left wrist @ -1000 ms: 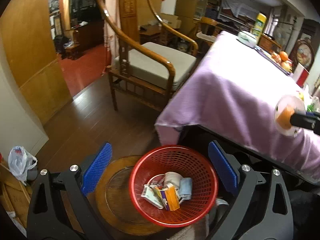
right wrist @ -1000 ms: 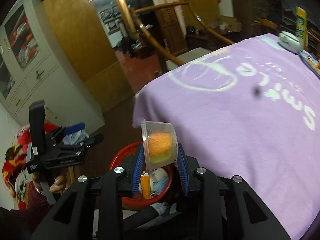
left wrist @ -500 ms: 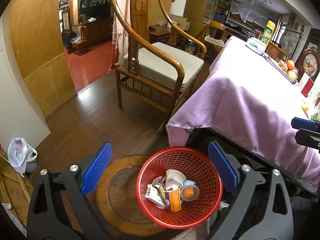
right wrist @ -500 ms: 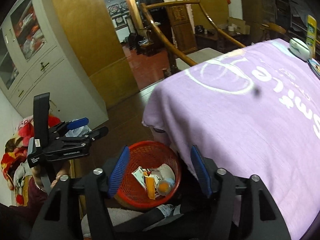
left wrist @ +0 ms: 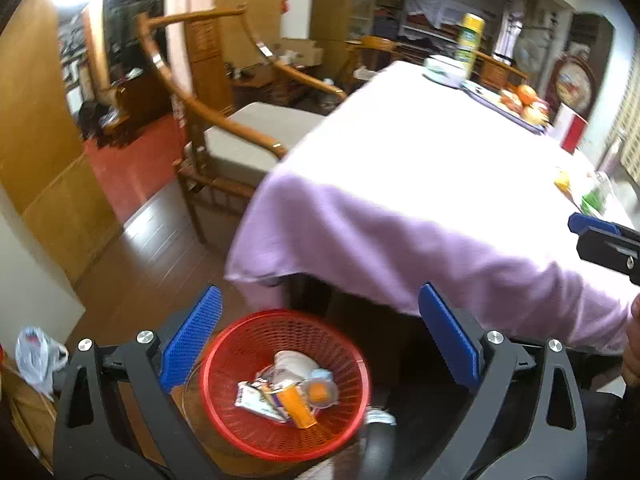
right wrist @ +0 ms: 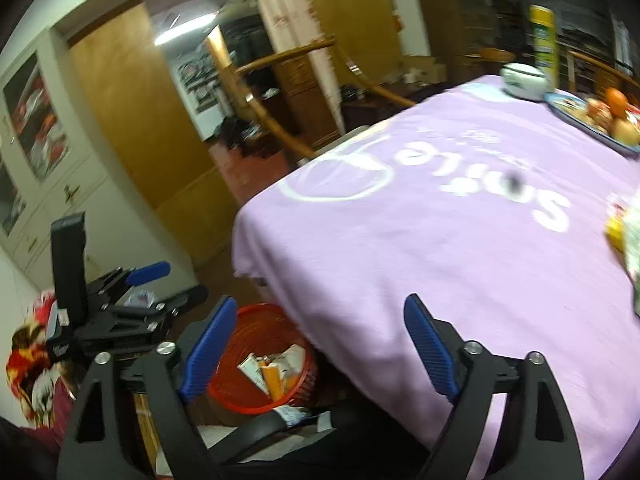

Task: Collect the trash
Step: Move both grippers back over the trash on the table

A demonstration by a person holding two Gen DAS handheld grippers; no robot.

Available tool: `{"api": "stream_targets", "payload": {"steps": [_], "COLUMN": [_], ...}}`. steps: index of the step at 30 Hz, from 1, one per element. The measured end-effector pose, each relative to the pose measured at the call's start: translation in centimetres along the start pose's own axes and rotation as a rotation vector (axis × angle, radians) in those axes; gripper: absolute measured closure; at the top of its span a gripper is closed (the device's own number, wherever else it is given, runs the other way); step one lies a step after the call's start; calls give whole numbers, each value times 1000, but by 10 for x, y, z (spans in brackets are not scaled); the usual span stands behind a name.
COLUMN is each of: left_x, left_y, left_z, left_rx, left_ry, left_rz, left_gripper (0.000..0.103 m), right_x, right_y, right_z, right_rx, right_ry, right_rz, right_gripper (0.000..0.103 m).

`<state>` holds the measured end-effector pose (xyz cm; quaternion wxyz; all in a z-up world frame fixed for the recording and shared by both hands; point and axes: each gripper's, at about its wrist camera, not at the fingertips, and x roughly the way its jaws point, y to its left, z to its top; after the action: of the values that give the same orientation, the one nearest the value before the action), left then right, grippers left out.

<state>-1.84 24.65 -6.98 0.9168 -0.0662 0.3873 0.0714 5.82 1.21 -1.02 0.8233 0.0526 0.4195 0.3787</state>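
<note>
From the left wrist view, a red basket (left wrist: 284, 384) is seen on the floor, just under the near corner of the surface (left wrist: 420, 184). It is round, made of plastic mesh with many small holes. Some trash (left wrist: 288, 390) is already lying in it: flat shiny wrappers, an orange packet, a white paper cup and a small clear cup with something orange inside. So part of the job can be judged as done. More bits, yellow and green, are seen near the far right edge of the surface (left wrist: 580, 190), so some picking up is likely left. The surface is covered with a soft purple cloth that hangs over the edge. The left tool (left wrist: 320, 344) is held wide, with nothing between its ridged blue pads.

From the right wrist view, the same basket (right wrist: 260, 356) is seen below the cloth's corner, with the trash (right wrist: 272, 368) inside. The right tool (right wrist: 320, 348) is being opened and is nearly at its widest; nothing is held in it. White letters are printed on the cloth. A yellow packet and something crinkly (right wrist: 624, 232) are seen at the right edge of the surface, blurred. A plate of round fruit (right wrist: 600, 120) is set at the far edge.
</note>
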Motion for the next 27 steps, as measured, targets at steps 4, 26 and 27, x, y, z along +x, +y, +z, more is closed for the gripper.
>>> {"api": "stream_targets", "payload": {"steps": [4,26,27], "left_x": [5,99,101], "left_y": [-49,-277,-283], "left_z": [13,79,81], "left_rx": [94,370,369], "left_ry": [0,71,78], "left_rz": [-29,-253,-262], "left_gripper": [7,7,7], "right_x": [-21,-93,-92], "right_y": [-35,-245,-248], "right_z": [-6,-32,-32], "right_rx": [40,292,288], "right_ry": [-62,-149,-135], "right_rz": [-78,-582,-598], "right_gripper": [11,6,6]}}
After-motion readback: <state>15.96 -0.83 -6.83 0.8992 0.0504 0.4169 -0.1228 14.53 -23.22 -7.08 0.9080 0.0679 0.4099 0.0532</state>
